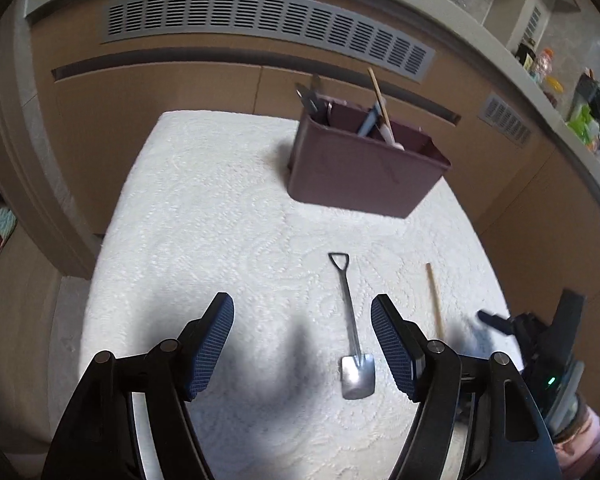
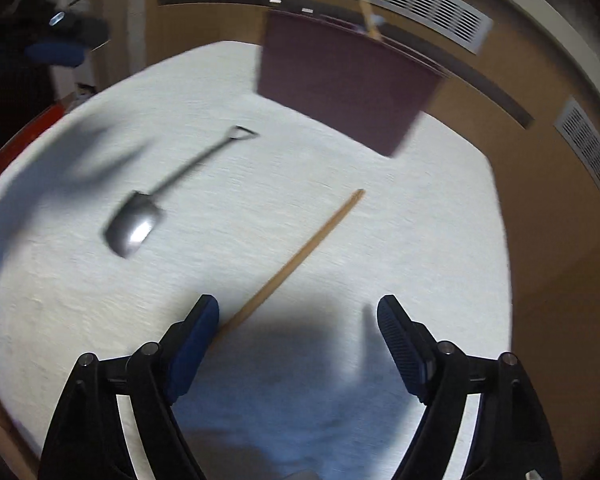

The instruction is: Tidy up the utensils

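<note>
**Two utensils left on the cloth**

We judge the job partly done. On the far side of the white cloth (image 1: pixel 204 216) stands the caddy (image 1: pixel 360 168), and it already holds several pieces: dark-handled ones in its left compartment, a wooden-handled tool leaning in the middle one. Its right end looks bare from here, though we cannot see to the bottom.

Going left to right across the near part of the cloth, two pieces still lie loose. First the spoon (image 1: pixel 354 344), shaped like a small shovel, its bowl toward us and its loop handle pointing away to the caddy. To its right, apart from it, lies the chopstick (image 1: pixel 435 300), roughly parallel.

Our left gripper (image 1: pixel 302 344) hovers over the near cloth with its jaws wide apart and nothing in them. The spoon's bowl sits between the pads, close to the right one.

Our right gripper (image 2: pixel 298 340) is also spread wide and empty. In its view, which is blurred, the chopstick (image 2: pixel 300 248) runs diagonally and its near end passes just beside the left pad; we cannot tell whether they touch. The spoon (image 2: pixel 148 216) lies well off to the left there.

Both pieces then have to go into the caddy.
</note>
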